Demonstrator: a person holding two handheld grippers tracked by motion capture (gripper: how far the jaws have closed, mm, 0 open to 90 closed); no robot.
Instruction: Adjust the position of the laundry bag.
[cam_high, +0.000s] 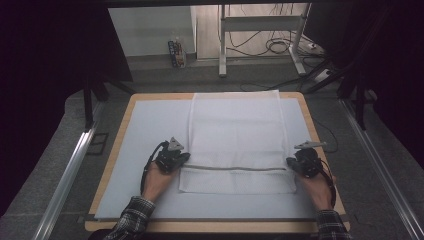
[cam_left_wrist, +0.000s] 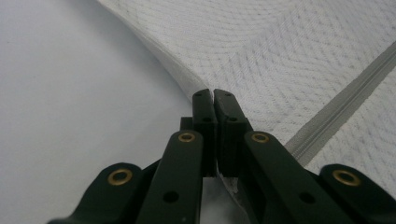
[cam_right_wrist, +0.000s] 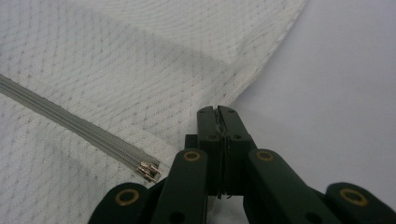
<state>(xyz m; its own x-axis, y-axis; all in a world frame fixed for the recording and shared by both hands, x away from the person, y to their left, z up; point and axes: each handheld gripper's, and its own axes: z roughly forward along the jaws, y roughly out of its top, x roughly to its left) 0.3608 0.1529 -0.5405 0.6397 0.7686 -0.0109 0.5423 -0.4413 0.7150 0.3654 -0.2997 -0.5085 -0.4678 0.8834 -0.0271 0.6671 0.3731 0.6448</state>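
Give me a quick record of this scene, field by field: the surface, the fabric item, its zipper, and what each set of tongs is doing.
surface: pale mat on a wooden table
item: white mesh bag, lying flat
zipper: grey zipper running across the bag, pull at the right end
left tongs: shut on the bag's left edge
right tongs: shut on the bag's right edge

Dim high view, dark vignetted edges, soft even light, blurred close foreground
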